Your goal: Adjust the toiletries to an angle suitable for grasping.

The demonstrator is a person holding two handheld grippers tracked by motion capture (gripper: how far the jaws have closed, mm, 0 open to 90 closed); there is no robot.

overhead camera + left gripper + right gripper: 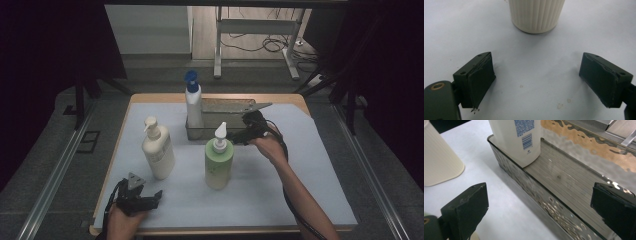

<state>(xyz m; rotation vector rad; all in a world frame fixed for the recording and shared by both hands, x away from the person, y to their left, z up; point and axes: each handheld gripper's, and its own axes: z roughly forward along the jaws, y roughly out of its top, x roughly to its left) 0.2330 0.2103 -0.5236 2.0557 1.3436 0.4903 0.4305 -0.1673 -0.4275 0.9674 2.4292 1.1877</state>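
Observation:
A white bottle with a blue cap (193, 102) stands in the left end of a shiny metal tray (227, 106) at the back of the table. Its barcode label (527, 141) faces my right gripper (242, 129), which hovers open at the tray's front wall (524, 185), one jaw over the tray floor and one over the sheet (541, 191). A green pump bottle (219, 160) stands just in front of that gripper. My left gripper (156, 196) rests low at the front left, open (536, 62), pointed at the base of a cream pump bottle (536, 15) (158, 150).
A white sheet (300, 190) covers the wooden table. The cream bottle's ribbed side (439, 162) shows left of the tray. Beyond the table are a floor, a metal desk frame (255, 30) and loose cables. Dark curtains flank both sides.

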